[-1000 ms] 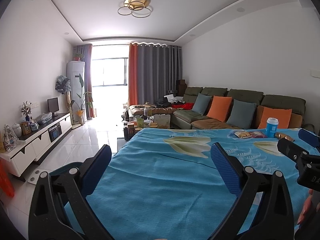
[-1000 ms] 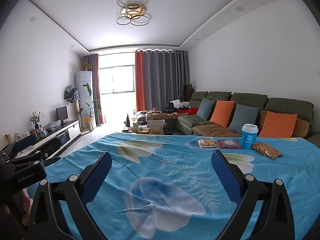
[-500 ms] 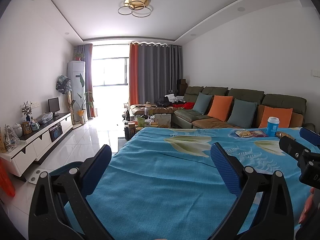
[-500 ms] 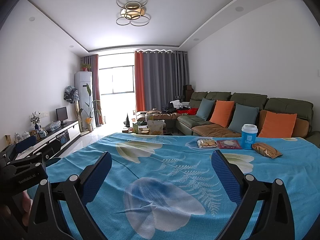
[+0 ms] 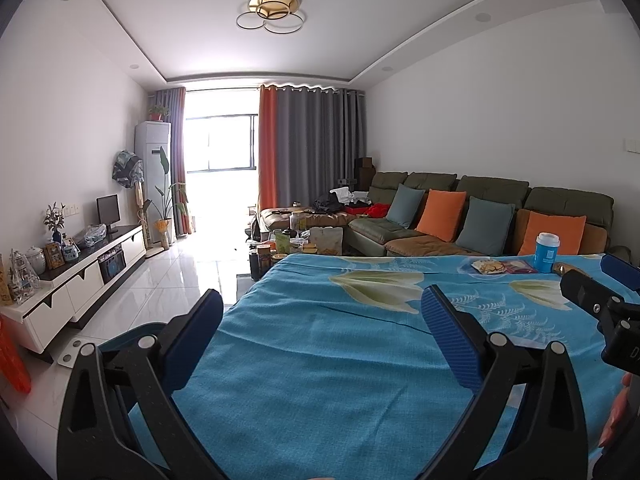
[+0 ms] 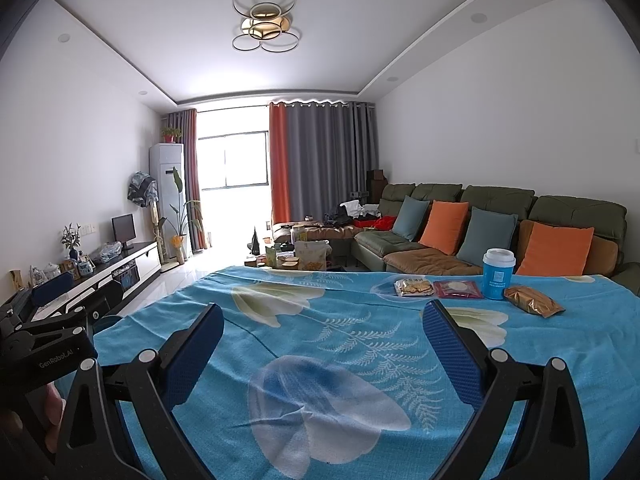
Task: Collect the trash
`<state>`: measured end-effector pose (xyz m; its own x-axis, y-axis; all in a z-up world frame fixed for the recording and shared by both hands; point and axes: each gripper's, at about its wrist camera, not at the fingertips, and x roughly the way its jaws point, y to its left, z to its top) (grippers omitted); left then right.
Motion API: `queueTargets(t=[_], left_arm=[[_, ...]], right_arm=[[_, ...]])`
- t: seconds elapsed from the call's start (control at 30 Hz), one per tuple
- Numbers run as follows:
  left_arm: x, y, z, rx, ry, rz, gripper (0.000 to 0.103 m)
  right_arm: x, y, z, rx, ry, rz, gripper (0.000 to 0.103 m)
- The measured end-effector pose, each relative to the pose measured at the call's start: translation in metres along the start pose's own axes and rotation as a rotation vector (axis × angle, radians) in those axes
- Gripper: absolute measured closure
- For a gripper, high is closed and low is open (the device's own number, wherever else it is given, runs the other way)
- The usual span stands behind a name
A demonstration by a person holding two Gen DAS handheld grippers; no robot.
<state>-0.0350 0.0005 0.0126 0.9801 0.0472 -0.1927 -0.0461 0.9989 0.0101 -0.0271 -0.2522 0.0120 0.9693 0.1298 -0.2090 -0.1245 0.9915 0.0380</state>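
Observation:
At the far right of the table with a blue floral cloth (image 6: 344,360) lie a clear snack packet (image 6: 413,287), a red wrapper (image 6: 458,289), a golden-brown crinkled wrapper (image 6: 532,300) and a blue paper cup with a white lid (image 6: 497,274). The left wrist view shows the same cup (image 5: 546,252) and snack packet (image 5: 489,267) at its right. My right gripper (image 6: 323,322) hovers open over the cloth, well short of the trash. My left gripper (image 5: 322,306) is open too, over the table's left part. Neither holds anything.
A green sofa with orange and grey cushions (image 6: 500,232) runs behind the table. A cluttered low table (image 5: 296,244) stands beyond the far edge. A white TV cabinet (image 5: 80,276) lines the left wall, with tiled floor (image 5: 168,284) between.
Both views have shifted slightly; the left gripper's view has drifted so the cup and packets sit a little farther right and lower. Both grippers stay open.

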Motion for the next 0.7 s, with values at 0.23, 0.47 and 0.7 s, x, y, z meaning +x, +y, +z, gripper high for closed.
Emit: queueTargets(t=[0.23,0.47,0.7], left_arm=[[0.0,0.0,0.0003,0.0,0.0,0.0,0.006],[0.0002,0.0003,0.0004,-0.001,0.0,0.0,0.006],[0.0003,0.0009,0.0,0.0,0.0,0.001,0.006]], right_arm=[[-0.0004,-0.0004,-0.0002,0.0,0.0,0.0,0.007],[-0.0001,-0.0007,0.001,0.002,-0.003,-0.004,0.007],[-0.0003,-0.0011,0.0008,0.003,-0.004,-0.004,0.007]])
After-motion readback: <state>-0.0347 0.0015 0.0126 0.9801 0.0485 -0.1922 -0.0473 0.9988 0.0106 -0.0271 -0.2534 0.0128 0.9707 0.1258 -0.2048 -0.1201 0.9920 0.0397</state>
